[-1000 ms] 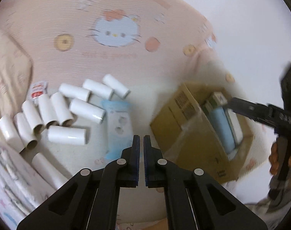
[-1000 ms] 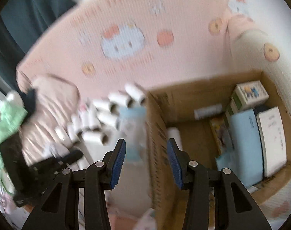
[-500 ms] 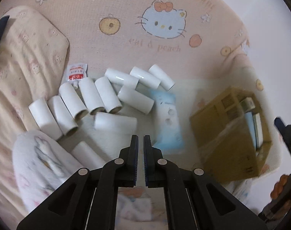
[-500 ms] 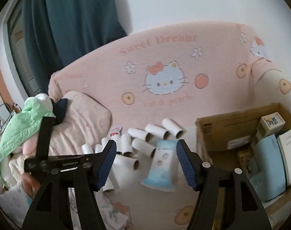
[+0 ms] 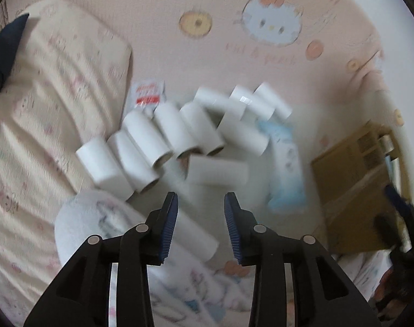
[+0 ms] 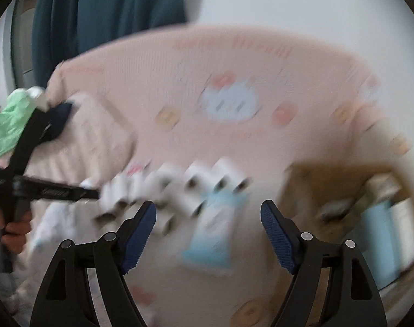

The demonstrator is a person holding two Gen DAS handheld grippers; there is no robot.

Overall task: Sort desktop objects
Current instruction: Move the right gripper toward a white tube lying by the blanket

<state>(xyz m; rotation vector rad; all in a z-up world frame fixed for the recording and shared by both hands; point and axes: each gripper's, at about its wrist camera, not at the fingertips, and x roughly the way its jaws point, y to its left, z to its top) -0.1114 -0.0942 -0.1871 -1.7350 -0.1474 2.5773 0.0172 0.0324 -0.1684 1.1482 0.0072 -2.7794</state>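
Several white paper rolls point(image 5: 179, 136) lie in a cluster on the pink Hello Kitty bed cover, also blurred in the right wrist view point(image 6: 174, 188). A light blue packet point(image 5: 286, 169) lies right of them, and shows in the right wrist view point(image 6: 212, 231). One roll point(image 5: 217, 170) lies crosswise just beyond my left gripper point(image 5: 200, 209), which is open and empty above the rolls. My right gripper point(image 6: 208, 218) is wide open and empty above the blue packet. A brown cardboard box point(image 5: 354, 179) with boxes and packets inside stands at the right point(image 6: 343, 190).
A cream pillow point(image 5: 51, 103) lies at the left. A small red-and-white sachet point(image 5: 148, 95) lies behind the rolls. A white patterned cloth point(image 5: 97, 223) sits under my left gripper. A green cloth point(image 6: 8, 125) and teal curtain point(image 6: 111, 8) are at the far left.
My left gripper has opened and moved closer to the rolls. My right gripper has opened wider and moved down toward the blue packet; both views are blurred by motion.
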